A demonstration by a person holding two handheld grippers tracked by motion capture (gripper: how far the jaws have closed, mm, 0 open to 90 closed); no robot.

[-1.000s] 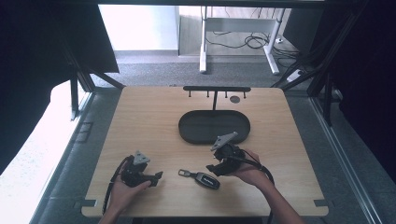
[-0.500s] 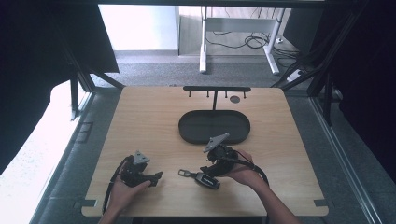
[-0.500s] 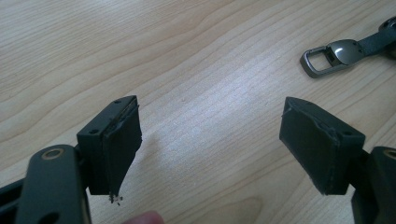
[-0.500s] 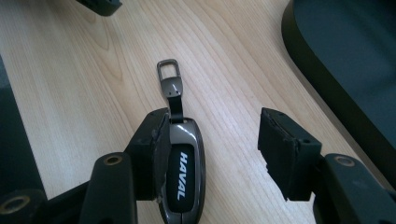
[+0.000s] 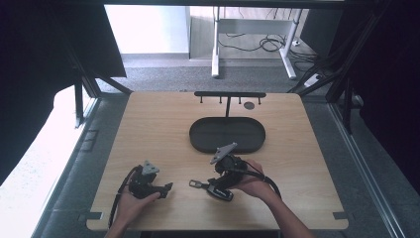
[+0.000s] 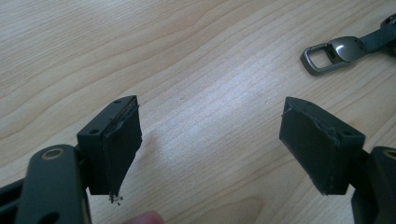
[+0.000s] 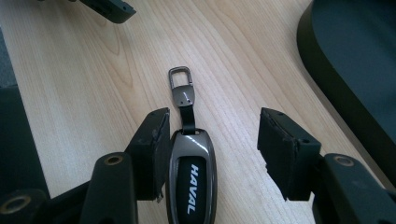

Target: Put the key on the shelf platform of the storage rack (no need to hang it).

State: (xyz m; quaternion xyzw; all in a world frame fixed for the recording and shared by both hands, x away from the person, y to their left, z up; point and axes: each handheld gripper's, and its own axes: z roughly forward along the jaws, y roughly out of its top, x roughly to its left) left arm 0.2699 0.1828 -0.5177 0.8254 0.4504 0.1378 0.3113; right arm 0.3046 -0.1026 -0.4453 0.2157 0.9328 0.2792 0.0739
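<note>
A dark car key fob [image 7: 191,179] marked HAVAL lies flat on the wooden table [image 5: 148,124], its short strap and metal clip [image 7: 181,86] pointing away from me. My right gripper [image 7: 212,149] is open with the fob between its jaws, close to the left jaw and apart from the right one. In the high view the right gripper [image 5: 218,181] sits over the fob [image 5: 218,191] near the front middle. My left gripper [image 5: 166,188] rests open on the table to the fob's left. Its own view shows the left gripper [image 6: 210,137] with bare wood between its jaws and the clip [image 6: 334,53] at the upper right.
A black oval tray [image 5: 198,136] stands empty behind the right gripper, its edge [image 7: 327,93] close on the right. A black rack with small hooks [image 5: 228,94] stands at the table's back. The table's front edge is just under both hands.
My right gripper has moved left and toward the front, coming down around the key fob. The left gripper has stayed where it was.
</note>
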